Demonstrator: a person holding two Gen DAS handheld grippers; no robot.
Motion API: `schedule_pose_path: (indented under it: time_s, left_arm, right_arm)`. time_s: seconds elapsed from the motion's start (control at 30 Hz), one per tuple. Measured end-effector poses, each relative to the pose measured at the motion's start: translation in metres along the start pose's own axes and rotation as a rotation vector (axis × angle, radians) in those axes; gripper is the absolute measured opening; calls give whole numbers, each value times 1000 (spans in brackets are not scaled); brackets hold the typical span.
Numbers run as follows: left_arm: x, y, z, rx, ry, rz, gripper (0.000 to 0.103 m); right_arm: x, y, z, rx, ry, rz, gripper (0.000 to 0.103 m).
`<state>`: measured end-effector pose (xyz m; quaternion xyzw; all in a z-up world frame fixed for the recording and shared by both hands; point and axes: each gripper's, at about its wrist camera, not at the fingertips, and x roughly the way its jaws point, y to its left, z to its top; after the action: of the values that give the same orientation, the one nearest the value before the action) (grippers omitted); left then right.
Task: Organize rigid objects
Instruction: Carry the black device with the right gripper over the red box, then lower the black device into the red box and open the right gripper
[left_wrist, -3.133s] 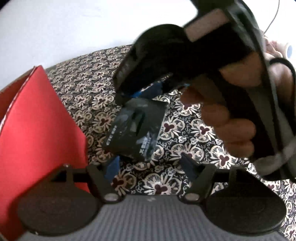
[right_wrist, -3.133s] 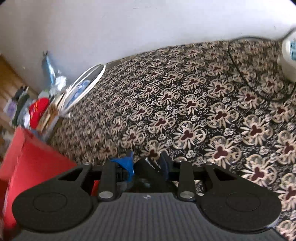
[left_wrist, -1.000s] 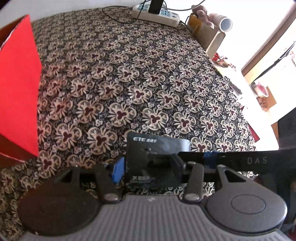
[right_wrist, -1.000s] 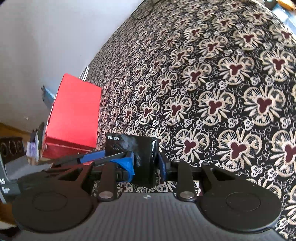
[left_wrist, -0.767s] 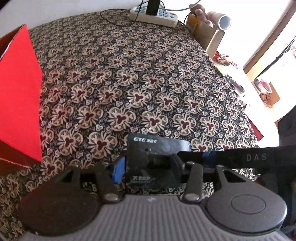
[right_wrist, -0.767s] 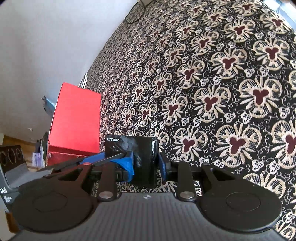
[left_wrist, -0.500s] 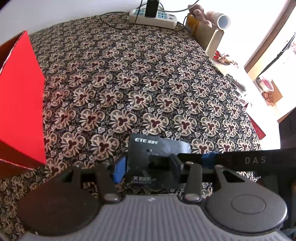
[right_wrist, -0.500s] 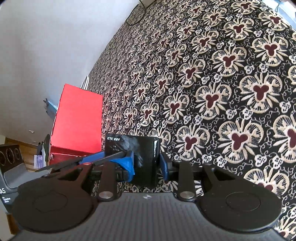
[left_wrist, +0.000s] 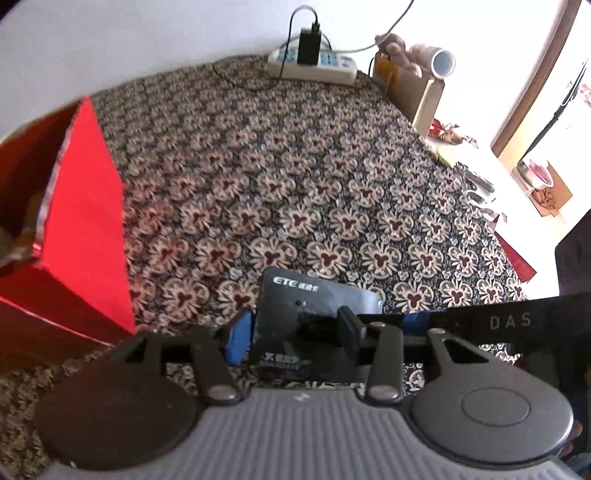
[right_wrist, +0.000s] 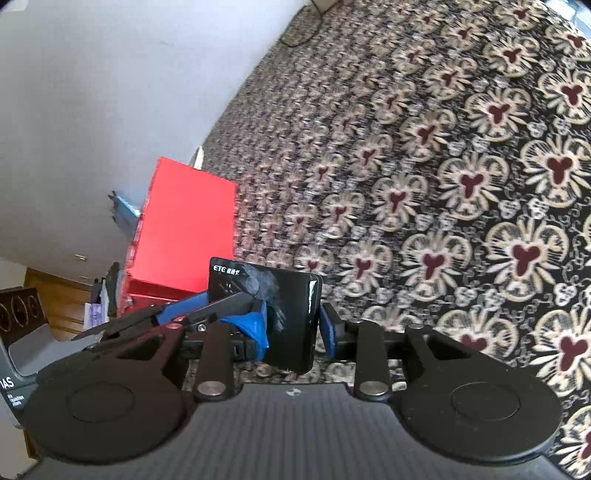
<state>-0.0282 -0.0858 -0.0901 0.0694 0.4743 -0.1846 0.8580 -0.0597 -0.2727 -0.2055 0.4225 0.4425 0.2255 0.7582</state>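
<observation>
A flat black ETC device (left_wrist: 314, 314) sits between the fingers of both grippers, held above the patterned cloth. My left gripper (left_wrist: 295, 332) is shut on it from one side. My right gripper (right_wrist: 291, 325) is shut on the same device (right_wrist: 284, 295) from the other side; the right gripper's body shows in the left wrist view (left_wrist: 509, 321). An open red box (left_wrist: 81, 229) stands to the left, also in the right wrist view (right_wrist: 188, 229); its inside is mostly hidden.
The floral patterned cloth (left_wrist: 295, 184) covers the surface. A white power strip (left_wrist: 310, 66) with a black charger lies at the far edge. A tan box (left_wrist: 410, 88) with a roll stands at the far right. Clutter sits beyond the red box (right_wrist: 103, 295).
Both grippers, still holding the black device together, have shifted slightly; the red box looks nearer and larger in both views. The grip is unchanged.
</observation>
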Motion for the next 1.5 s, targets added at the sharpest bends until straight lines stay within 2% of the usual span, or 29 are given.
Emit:
schedule_pose_path:
  time_s: [0.17, 0.43, 0.57, 0.8, 1.03, 1.2, 1.5]
  left_arm:
    - [-28, 9, 5, 21, -65, 4, 44]
    - [-81, 41, 25, 67, -235, -5, 44]
    - [-106, 70, 35, 93, -308, -4, 44]
    - [-136, 139, 41, 79, -375, 11, 44]
    - [-137, 210, 45, -8, -361, -4, 44]
    - [-123, 251, 39, -85, -327, -28, 44]
    - [-78, 292, 19, -231, -199, -128, 44]
  right_arm:
    - [1, 30, 5, -27, -45, 28, 13]
    - [7, 97, 13, -126, -180, 52, 13]
    - [17, 132, 20, -169, -254, 70, 13]
    - [56, 184, 25, -242, -295, 85, 13]
    - [110, 223, 38, -304, -246, 56, 13]
    - [142, 240, 42, -333, -169, 2, 13]
    - [184, 253, 39, -422, 21, -198, 14]
